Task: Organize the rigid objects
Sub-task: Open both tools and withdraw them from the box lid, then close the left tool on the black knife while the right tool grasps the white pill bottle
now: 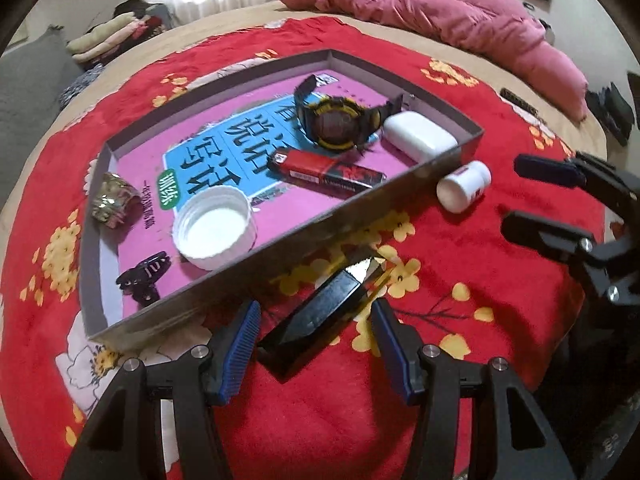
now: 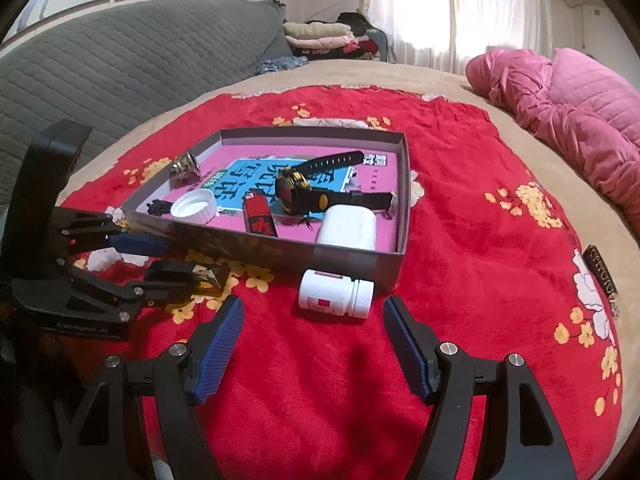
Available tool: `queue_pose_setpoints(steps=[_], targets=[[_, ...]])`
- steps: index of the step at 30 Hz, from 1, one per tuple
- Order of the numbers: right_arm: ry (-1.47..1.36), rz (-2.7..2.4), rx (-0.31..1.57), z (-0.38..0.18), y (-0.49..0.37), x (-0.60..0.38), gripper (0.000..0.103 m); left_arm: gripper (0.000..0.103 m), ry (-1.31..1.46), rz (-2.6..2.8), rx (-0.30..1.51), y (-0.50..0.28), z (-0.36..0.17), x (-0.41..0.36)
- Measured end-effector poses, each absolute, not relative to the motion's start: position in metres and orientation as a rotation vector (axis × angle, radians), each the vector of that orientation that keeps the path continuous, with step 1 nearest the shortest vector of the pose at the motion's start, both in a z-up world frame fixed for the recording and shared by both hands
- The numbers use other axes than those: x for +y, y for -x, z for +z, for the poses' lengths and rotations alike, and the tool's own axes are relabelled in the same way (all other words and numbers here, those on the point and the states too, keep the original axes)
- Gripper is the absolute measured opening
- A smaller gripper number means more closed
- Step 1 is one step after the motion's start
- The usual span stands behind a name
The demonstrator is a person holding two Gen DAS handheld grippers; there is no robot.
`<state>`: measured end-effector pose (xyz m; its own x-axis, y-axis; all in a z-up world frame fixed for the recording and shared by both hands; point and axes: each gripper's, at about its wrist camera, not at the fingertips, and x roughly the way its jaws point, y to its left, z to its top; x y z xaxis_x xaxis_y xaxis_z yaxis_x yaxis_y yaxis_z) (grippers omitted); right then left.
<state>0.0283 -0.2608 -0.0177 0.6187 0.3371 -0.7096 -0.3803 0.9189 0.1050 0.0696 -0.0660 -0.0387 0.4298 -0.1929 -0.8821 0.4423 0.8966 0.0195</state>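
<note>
On the red flowered blanket [image 1: 500, 288], we have a shallow box [image 1: 316, 220] already holding a bottle cap [image 1: 214, 232], a lighter [image 1: 324, 172], a watch [image 1: 334, 124] and a white case [image 1: 420, 134]. Our left gripper [image 1: 316, 344] stands wide open around a black utility knife [image 1: 320, 312] at six o'clock of the box, gripping nothing yet. At four o'clock lies the pill bottle [image 2: 335, 293], between our right gripper's [image 2: 314, 344] open, empty jaws, likely next for boxing.
</note>
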Motion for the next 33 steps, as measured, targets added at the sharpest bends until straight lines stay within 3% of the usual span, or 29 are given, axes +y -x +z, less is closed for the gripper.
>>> queue_pose_setpoints(steps=[12,15,17,26,33], targets=[[0.009,0.389,0.860,-0.041,-0.049,-0.254,0.074,0.056,-0.236,-0.432,1.058,-0.075,-0.046,-0.065],[0.006,0.386,0.865,-0.044,-0.051,-0.254,0.074,0.052,-0.214,-0.448,1.059,-0.076,-0.046,-0.064],[0.001,0.383,0.867,-0.045,-0.053,-0.254,0.074,0.043,-0.209,-0.464,1.060,-0.075,-0.045,-0.064],[-0.017,0.374,0.872,-0.050,-0.059,-0.254,0.074,0.028,-0.143,-0.509,1.100,-0.068,-0.044,-0.066],[-0.049,0.366,0.875,-0.055,-0.065,-0.255,0.073,0.024,-0.143,-0.478,1.102,-0.063,-0.046,-0.071]])
